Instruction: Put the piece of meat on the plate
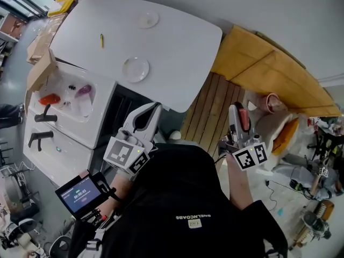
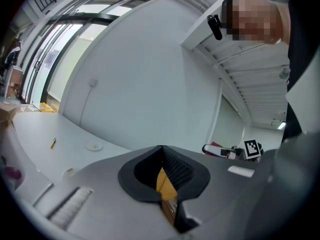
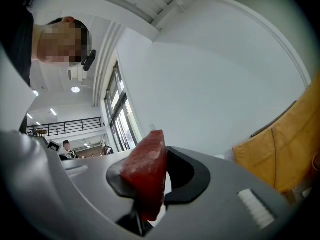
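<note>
White surface (image 1: pixel 177 47) fills the upper centre of the head view. 2 plates sit on it, well apart: far plate (image 1: pixel 147 19) near the top edge, near plate (image 1: pixel 135 69) by the surface's lower edge. Yellow pen (image 1: pixel 101 40) lies left of both. White sink (image 1: pixel 70 98) at left of frame.

Lower centre: left gripper (image 1: pixel 155 108), below the near plate and off the surface. Its jaws are closed tip to tip with nothing between them.

Right of centre: right gripper (image 1: pixel 237 113), beside wooden slats (image 1: pixel 207 112), well apart from the surface. Its jaws clamp the meat (image 3: pixel 145 176), a red slab on edge between the pads, reaching past the tips. Meat well apart from both plates.
</note>
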